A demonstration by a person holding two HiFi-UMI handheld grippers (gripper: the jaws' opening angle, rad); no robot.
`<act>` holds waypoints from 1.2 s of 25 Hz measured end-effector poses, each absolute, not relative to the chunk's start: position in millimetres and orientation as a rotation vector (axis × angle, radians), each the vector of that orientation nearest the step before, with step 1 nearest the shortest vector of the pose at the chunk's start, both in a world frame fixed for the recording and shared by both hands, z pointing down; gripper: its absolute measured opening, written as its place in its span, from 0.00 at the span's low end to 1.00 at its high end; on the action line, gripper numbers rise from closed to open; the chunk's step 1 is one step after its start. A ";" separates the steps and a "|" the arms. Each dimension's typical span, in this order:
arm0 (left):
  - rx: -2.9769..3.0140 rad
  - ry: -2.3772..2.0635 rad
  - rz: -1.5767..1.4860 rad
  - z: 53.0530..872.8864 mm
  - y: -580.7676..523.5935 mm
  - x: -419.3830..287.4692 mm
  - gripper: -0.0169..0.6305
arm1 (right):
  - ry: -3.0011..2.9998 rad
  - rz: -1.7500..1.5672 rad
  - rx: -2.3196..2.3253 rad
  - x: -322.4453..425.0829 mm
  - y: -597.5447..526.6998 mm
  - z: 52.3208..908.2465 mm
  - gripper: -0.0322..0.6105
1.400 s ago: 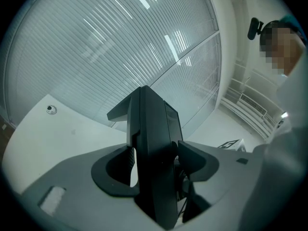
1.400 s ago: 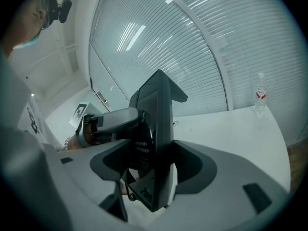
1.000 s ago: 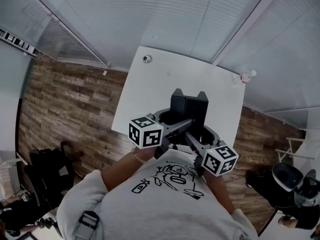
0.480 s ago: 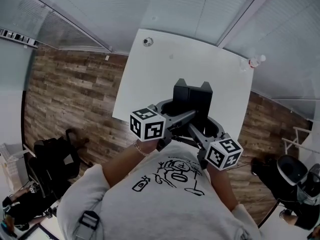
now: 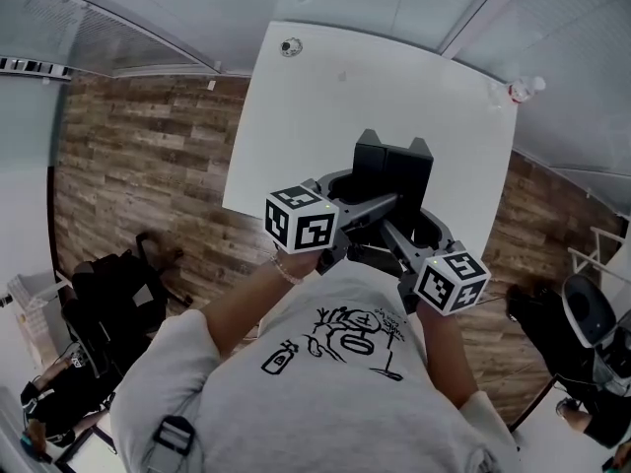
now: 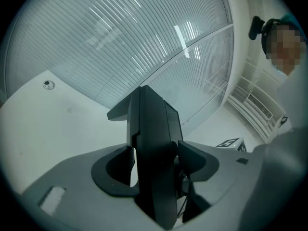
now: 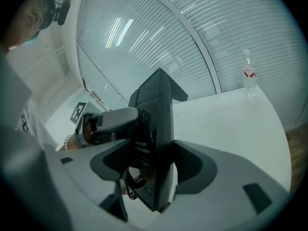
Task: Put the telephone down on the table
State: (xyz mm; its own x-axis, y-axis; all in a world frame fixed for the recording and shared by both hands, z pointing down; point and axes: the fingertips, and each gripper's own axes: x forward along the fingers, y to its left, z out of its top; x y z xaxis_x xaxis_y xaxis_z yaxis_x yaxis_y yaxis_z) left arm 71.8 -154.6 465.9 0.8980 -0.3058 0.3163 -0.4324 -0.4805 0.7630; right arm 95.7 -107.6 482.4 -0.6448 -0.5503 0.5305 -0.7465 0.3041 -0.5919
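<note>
Since a second ago both grippers have sunk with the telephone (image 5: 392, 170) and the white table (image 5: 325, 116) fills more of my head view. The left gripper (image 6: 154, 165) has its jaws set wide and clamped on one end of the black set, its ribbed pad (image 6: 130, 158) against one face and the other finger against the opposite face. The right gripper (image 7: 154, 162) is clamped on the other end in the same way. The telephone stands on edge between them over the near part of the table; I cannot tell whether it touches the top yet. In the right gripper view a label with pale print (image 7: 141, 148) sits on the face towards the left jaw, too small for me to read, and a thin black cable (image 7: 129, 179) loops below it. Each gripper's cube carries black-and-white square markers. At the far right corner of the table stands a clear bottle (image 7: 249, 76) with a red label whose writing I cannot read; I cannot tell what is in it. A small round thing (image 5: 289, 46) lies at the far left corner.
</note>
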 end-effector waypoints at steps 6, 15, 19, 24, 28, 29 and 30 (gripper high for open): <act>2.085 -0.511 0.183 492.2 -153.3 73.3 0.46 | -2.315 1.289 1.195 96.5 -105.7 506.6 0.46; 2.085 -0.491 0.212 539.2 -155.8 87.9 0.46 | -2.274 1.330 1.211 109.4 -107.8 553.8 0.46; 2.088 -0.485 0.230 557.6 -161.0 89.4 0.46 | -2.277 1.339 1.212 110.1 -112.7 572.5 0.46; 2.092 -0.486 0.223 576.2 -175.9 92.1 0.46 | -2.285 1.328 1.215 113.1 -127.8 590.9 0.46; 2.093 -0.472 0.226 596.2 -188.6 96.6 0.46 | -2.276 1.334 1.228 117.2 -140.2 610.7 0.46; 2.088 -0.468 0.228 601.8 -191.6 97.6 0.46 | -2.271 1.338 1.230 118.0 -143.0 616.1 0.46; 2.083 -0.465 0.231 607.3 -194.7 98.4 0.46 | -2.266 1.343 1.231 118.7 -146.0 621.4 0.46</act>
State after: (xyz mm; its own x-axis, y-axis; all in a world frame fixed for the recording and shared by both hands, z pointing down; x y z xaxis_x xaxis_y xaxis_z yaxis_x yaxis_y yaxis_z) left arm 98.4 -194.7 607.3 0.9096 -0.2346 0.3428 -0.4149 -0.4721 0.7778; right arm 118.7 -146.0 621.4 -0.6190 -0.5442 0.5663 -0.7581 0.2256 -0.6119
